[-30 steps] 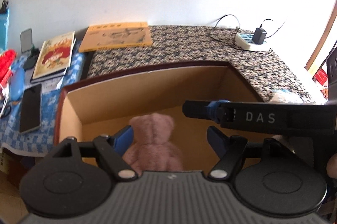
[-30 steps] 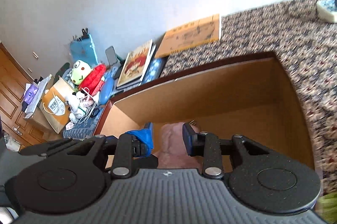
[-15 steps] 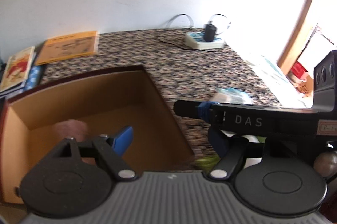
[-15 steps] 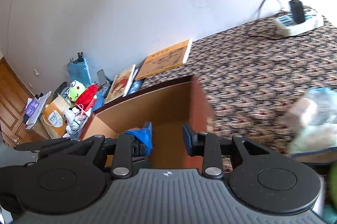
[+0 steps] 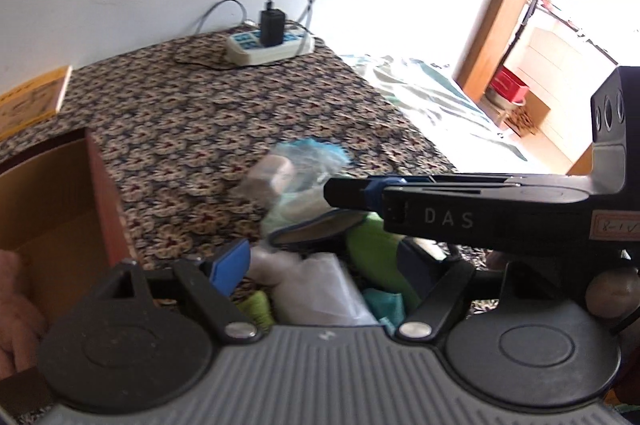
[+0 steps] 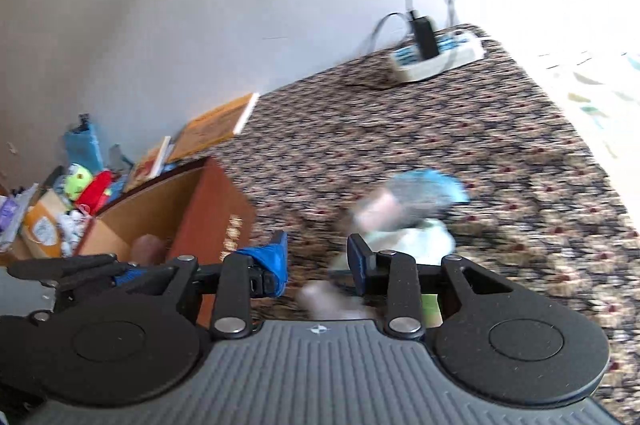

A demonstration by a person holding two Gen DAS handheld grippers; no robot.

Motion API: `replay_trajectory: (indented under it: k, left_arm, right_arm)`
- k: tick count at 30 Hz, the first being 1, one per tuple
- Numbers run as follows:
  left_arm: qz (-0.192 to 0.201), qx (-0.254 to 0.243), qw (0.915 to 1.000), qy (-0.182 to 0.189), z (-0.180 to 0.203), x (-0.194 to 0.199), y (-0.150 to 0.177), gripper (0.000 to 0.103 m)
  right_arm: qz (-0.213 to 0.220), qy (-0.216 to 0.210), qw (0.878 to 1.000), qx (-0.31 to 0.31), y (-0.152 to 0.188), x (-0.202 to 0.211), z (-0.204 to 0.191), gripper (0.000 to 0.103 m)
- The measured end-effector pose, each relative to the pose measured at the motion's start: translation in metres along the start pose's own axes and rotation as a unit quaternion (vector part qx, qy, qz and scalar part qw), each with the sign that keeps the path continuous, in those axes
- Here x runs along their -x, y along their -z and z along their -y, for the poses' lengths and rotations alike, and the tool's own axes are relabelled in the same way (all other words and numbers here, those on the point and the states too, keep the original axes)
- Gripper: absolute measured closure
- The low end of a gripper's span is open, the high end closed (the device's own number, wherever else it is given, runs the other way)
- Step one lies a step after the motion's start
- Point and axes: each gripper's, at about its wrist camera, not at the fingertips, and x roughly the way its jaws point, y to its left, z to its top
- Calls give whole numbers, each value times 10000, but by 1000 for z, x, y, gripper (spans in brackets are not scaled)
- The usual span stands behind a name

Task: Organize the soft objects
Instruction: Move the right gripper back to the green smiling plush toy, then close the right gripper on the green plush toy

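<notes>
**Both grippers empty above the pile of soft things**

Patterned cloth (image 5: 192,129) covers the surface, with a power strip (image 5: 270,45) by the wall. Both tools hover over a blurred heap of soft items (image 5: 316,265) just beside the cardboard box (image 6: 188,209). Left gripper (image 5: 320,265) gapes wide, its jaws just widened, gripping nothing. Right gripper (image 6: 316,261) stands partly open, also empty. A pink plush bear (image 5: 16,297) sits inside the box.
</notes>
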Motion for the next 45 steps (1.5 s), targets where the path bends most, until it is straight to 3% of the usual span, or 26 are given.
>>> replay_trajectory:
  k: [14,24,31,35,40,45]
  left_arm:
    - [-455,-281,9975,467,54,-38,-6,16]
    - [-915,205,9908,974,52,-72,-2,15]
    - [-1141,0,9898,851,63,-101,4,12]
    - [-1084,-134,9917,676,64,-109,10,10]
    - [-1090,-87,9928,483,58,-116,15,10]
    - [-1057,-181,9934,416,55,-117,25,12]
  right_arm:
    - [-15,482,9977,-472,11,26,59,85]
    - [-541,376,9921,-1066,31,19,87,83]
    - [-753,58,9852,-1541,36,7,105,79]
    - [-772,-181,9813,-1754,39,-2,114,73]
    - [-740,-547,9655,-2435,59,-9,121,61]
    - [-696,-594,9720,-2162,65,-9,109,57]
